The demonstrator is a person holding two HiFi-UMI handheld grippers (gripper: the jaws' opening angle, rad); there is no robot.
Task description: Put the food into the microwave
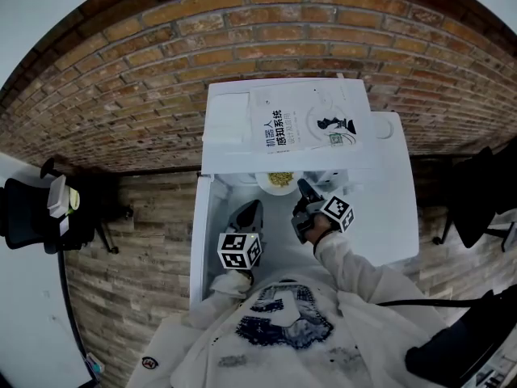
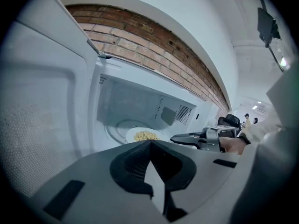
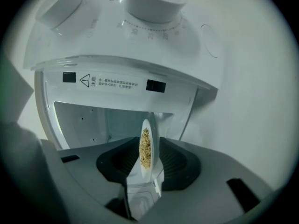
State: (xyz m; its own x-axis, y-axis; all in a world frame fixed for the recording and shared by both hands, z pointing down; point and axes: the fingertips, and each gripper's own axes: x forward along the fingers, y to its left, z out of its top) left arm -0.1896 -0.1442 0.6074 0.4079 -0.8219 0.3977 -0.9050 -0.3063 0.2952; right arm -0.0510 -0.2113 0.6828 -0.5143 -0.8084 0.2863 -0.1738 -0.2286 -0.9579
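One plate (image 3: 147,125) of food (image 3: 145,147) in microwave (image 3: 154,41) between released right tongs (image 1: 301,187); left tongs (image 2: 150,143) clenched empty.

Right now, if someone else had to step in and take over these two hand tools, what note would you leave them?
The left tool is shut and empty, held before the open microwave.
The right tool is open; the plate of food stands between its jaws, not pinched.
The plate rests inside the microwave.
Done: food in.
Left: draw both tools back, shut the door.
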